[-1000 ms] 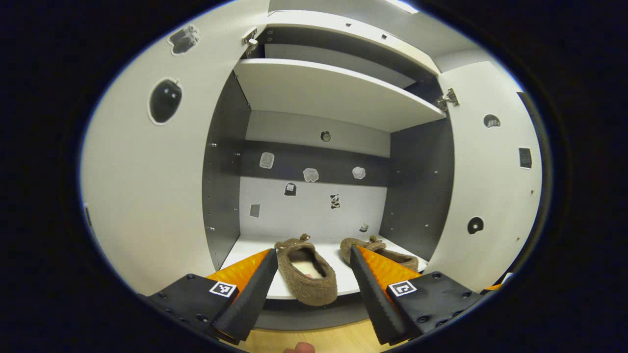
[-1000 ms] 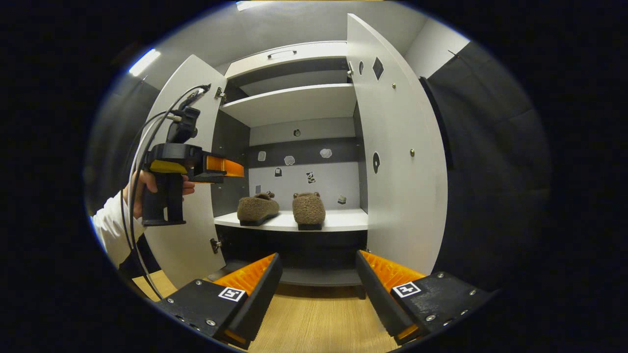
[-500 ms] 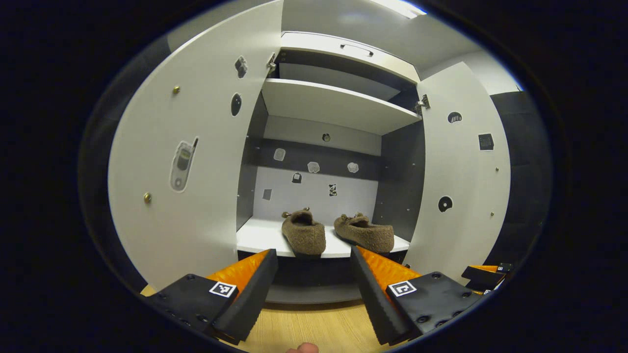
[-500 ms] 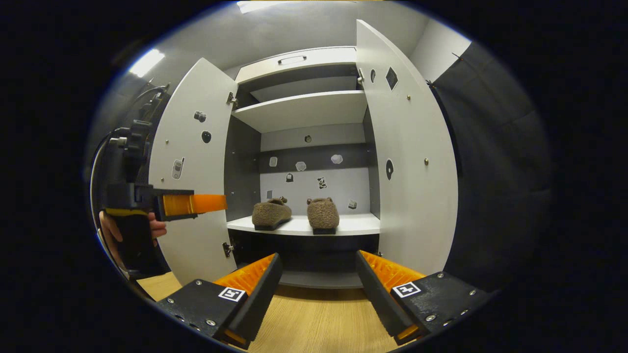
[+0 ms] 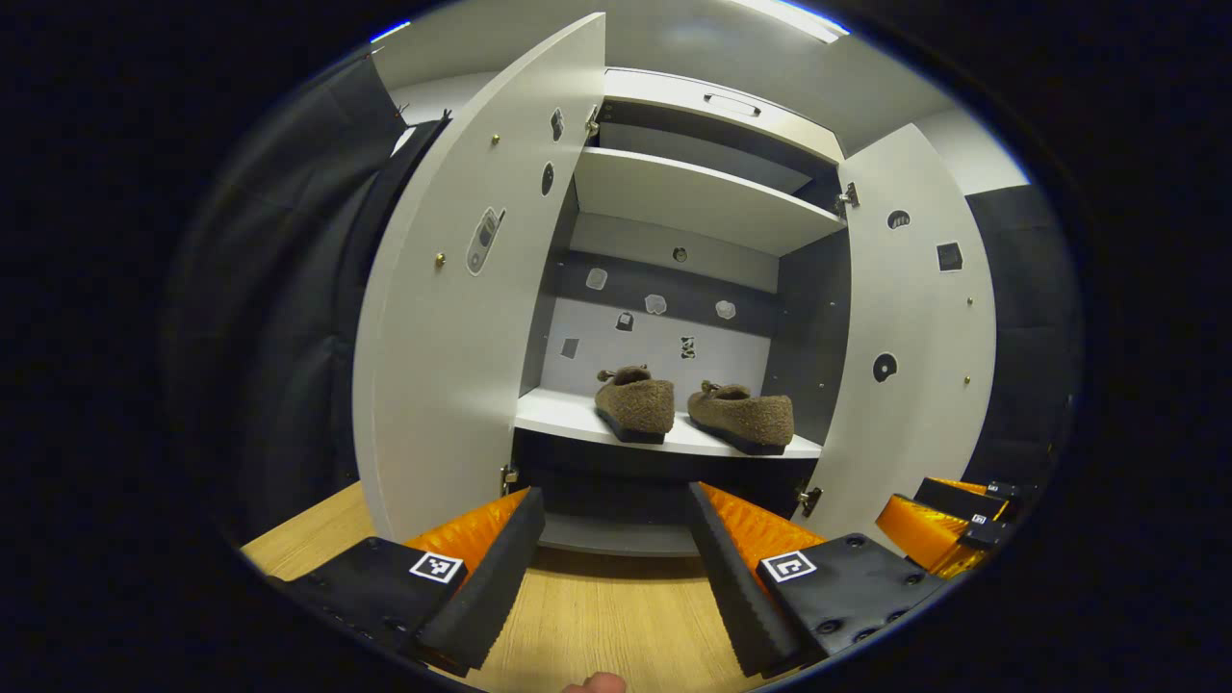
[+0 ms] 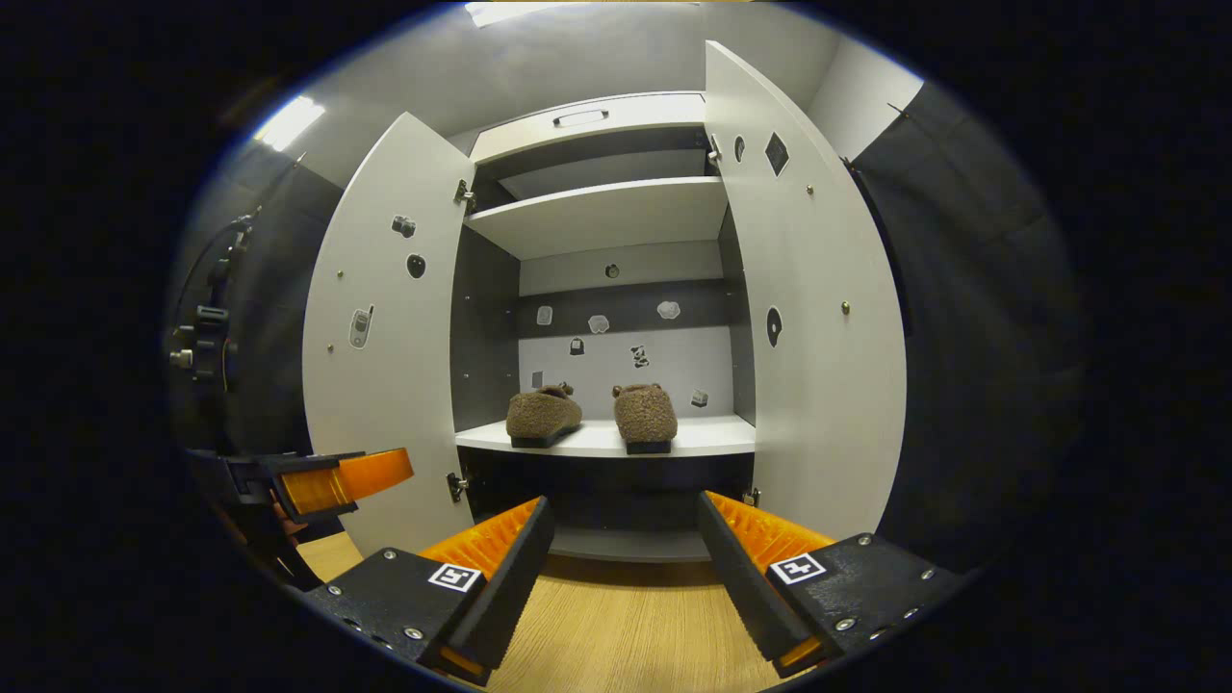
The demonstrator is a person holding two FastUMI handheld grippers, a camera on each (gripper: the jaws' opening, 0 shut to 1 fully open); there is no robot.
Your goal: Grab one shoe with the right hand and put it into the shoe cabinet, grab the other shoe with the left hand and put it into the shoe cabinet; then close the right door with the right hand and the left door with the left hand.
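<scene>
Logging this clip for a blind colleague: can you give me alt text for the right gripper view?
Two fuzzy brown shoes sit side by side on a shelf of the open shoe cabinet, both doors swung wide. The right gripper hangs open and empty over the wooden floor in front; the left gripper shows beside the left door.

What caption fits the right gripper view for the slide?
Open right gripper faces the shoe cabinet: two brown shoes on the shelf, both doors open.
</scene>
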